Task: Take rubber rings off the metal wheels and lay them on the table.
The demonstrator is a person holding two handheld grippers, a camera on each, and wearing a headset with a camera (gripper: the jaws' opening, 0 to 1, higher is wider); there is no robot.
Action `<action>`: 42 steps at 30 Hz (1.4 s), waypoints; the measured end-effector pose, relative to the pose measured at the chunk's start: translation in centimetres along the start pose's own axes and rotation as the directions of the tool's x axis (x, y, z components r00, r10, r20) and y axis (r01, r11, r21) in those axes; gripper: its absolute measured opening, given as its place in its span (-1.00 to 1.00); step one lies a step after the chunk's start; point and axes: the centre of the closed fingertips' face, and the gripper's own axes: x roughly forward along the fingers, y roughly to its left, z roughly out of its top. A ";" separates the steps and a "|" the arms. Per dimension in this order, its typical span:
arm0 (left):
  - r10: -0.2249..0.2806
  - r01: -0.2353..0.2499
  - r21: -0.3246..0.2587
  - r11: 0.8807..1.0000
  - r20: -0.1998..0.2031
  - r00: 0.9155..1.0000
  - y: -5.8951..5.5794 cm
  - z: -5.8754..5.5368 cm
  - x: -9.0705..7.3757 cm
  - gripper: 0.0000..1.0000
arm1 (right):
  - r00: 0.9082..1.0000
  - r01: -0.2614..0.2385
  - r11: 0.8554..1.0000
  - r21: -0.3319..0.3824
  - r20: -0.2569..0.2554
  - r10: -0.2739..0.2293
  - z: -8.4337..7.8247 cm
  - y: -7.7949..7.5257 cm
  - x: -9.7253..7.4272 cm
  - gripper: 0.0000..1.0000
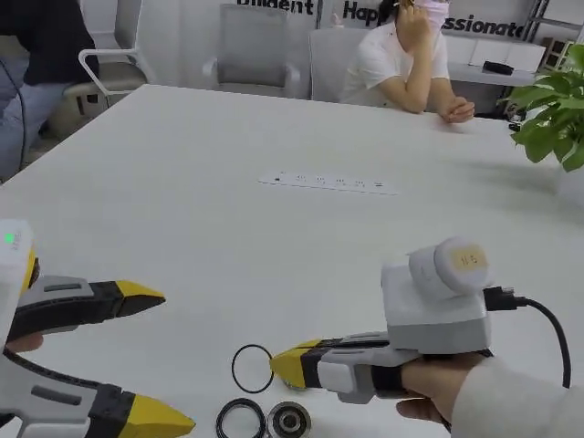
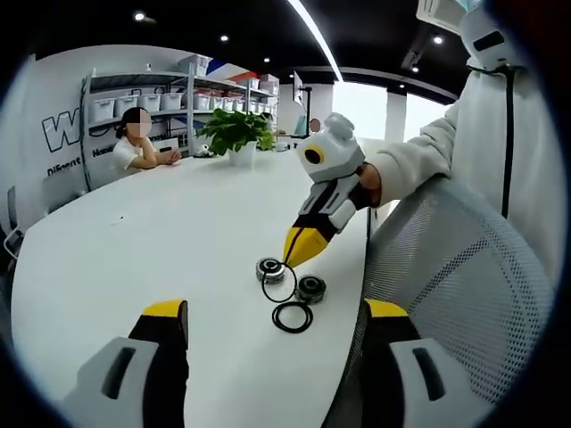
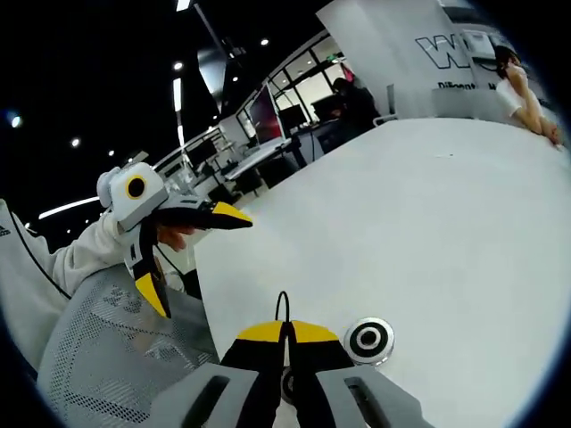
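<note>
Right tongs (image 1: pixel 285 365) pinch a thin rubber ring (image 1: pixel 234 369) by its edge at the desk's (image 1: pixel 274 137) near side, beside a metal wheel (image 1: pixel 289 419), while left tongs (image 1: pixel 179 360) gape apart; the ring looks light and floppy, best gripped at the rim.

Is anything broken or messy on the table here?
Nothing looks broken or spilled. The right gripper pinches one thin rubber ring at its tip. Another ring lies flat on the table, and two metal wheels sit close by, both lying flat.
</note>
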 end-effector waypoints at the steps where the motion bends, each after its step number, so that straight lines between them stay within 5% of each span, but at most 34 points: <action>1: -0.010 0.010 -0.012 1.000 -0.015 1.000 -0.2 -0.4 0.2 0.57 | 1.000 -0.003 1.000 -0.007 -0.008 0.003 -0.2 0.2 0.1 -1.00; 10: -0.036 0.034 -0.040 0.999 -0.039 0.999 -0.7 -1.2 0.7 0.68 | 0.996 -0.048 0.998 -0.043 -0.079 0.044 -1.7 1.6 1.3 -1.00; 21: -0.079 0.076 -0.039 0.996 -0.106 0.991 -1.7 -2.6 1.4 0.68 | 0.990 -0.030 0.996 -0.080 -0.142 0.018 -3.3 1.1 1.7 -1.00; 42: -0.092 0.087 -0.046 0.995 -0.122 0.988 -2.1 -2.9 1.3 0.64 | 0.989 0.022 0.993 -0.112 -0.145 -0.039 -3.4 -0.2 1.7 -1.00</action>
